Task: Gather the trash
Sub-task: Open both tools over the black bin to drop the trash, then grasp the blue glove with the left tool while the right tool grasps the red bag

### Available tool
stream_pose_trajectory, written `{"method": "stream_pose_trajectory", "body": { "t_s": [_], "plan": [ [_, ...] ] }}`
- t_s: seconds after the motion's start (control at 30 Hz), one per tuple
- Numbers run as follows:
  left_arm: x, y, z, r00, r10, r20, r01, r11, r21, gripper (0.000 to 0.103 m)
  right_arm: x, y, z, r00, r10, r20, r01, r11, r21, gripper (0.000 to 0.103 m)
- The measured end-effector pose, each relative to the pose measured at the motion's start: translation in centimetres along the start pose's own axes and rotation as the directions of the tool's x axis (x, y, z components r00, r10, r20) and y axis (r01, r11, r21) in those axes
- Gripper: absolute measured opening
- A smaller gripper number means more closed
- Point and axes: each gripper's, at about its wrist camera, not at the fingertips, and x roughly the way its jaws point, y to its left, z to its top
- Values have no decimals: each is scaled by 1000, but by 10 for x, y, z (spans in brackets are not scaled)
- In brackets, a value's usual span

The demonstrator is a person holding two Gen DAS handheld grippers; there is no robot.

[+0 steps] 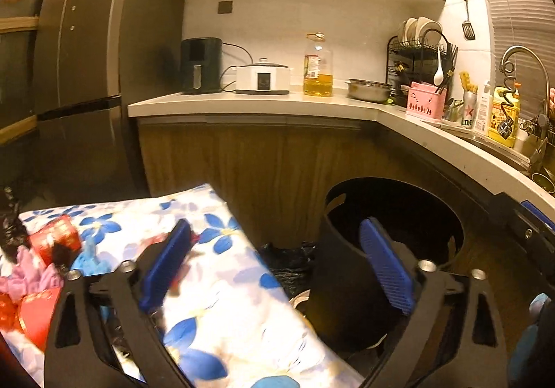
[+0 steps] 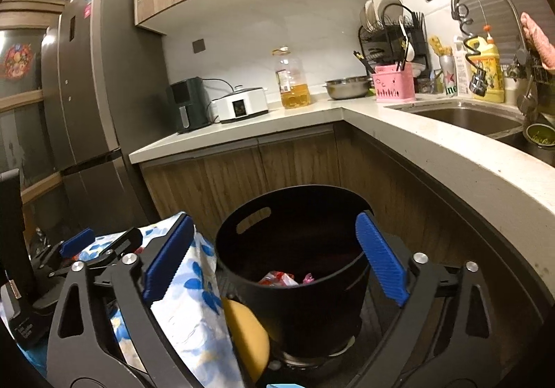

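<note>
A black round trash bin [image 2: 295,298] stands on the floor by the wooden cabinets, with red and pink wrappers [image 2: 281,278] inside. It also shows in the left wrist view [image 1: 350,284]. My right gripper [image 2: 274,259] is open and empty just above and in front of the bin. My left gripper [image 1: 277,263] is open and empty over the edge of a table with a blue-flowered cloth [image 1: 222,291]. Red wrappers [image 1: 55,239] and pink crumpled paper [image 1: 24,273] lie on the cloth at the left. The left gripper [image 2: 76,242] shows at the left of the right wrist view.
A yellow round object [image 2: 249,329] sits between the cloth and the bin. A black plastic bag [image 1: 288,259] lies on the floor. An L-shaped counter [image 2: 416,141] holds an air fryer, cooker, oil bottle, steel bowl, dish rack and sink [image 2: 464,117]. A fridge [image 2: 90,93] stands at the left.
</note>
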Motion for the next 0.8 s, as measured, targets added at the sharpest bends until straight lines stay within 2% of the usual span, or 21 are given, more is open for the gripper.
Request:
{"method": "stream_pose_trajectory", "body": {
  "t_s": [0.2, 0.5, 0.63, 0.8],
  "plan": [
    [-33, 22, -11, 999, 40, 4, -40, 999, 5, 97, -21, 17, -7, 1000, 10, -15, -10, 1000, 1, 98],
    [-75, 61, -31, 996, 89, -6, -89, 995, -50, 97, -53, 50, -27, 999, 34, -2, -34, 999, -6, 98],
    [-95, 81, -45, 991, 134, -1, -134, 989, -59, 97, -60, 60, -38, 998, 55, -36, -53, 997, 47, 98],
    [-121, 114, -63, 972, 236, 10, -235, 969, -76, 97, -69, 90, -49, 993, 110, -44, -109, 994, 13, 98]
  ]
}}
